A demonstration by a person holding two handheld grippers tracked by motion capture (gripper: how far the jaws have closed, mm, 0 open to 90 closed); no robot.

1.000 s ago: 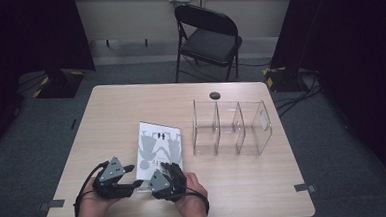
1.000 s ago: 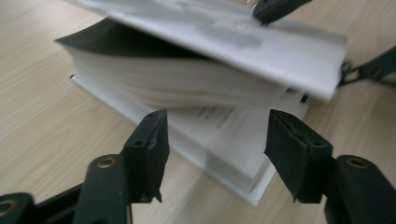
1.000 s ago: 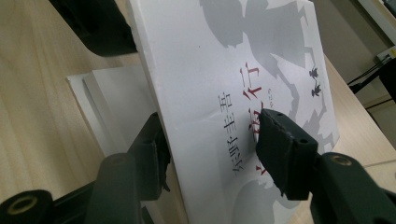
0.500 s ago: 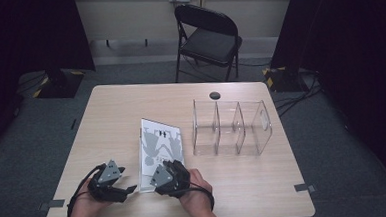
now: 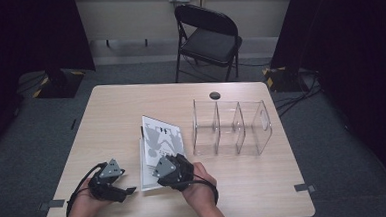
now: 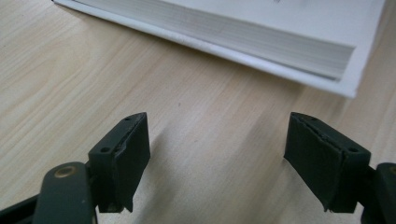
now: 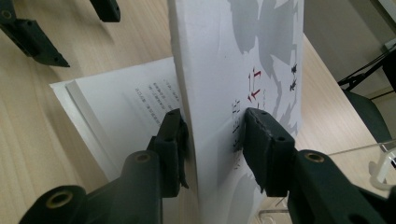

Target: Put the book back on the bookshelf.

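Right tool [image 7: 212, 140] has just closed, pinching the book [image 5: 159, 145] cover, barely lifted; left tool [image 6: 224, 158], at nine o'clock, has spread, empty; opening remains.

The high view looks forward and down from above the near edge of the bench [image 5: 106, 118], taking in its whole top and the chair [image 5: 208, 37] beyond. The left gripper view sits low, just above the bench, looking along its jaws at the book [image 6: 261, 32] close ahead. The right gripper view looks up along the book's raised cover [image 7: 243, 70] from very near. All three share the book at the near middle of the bench
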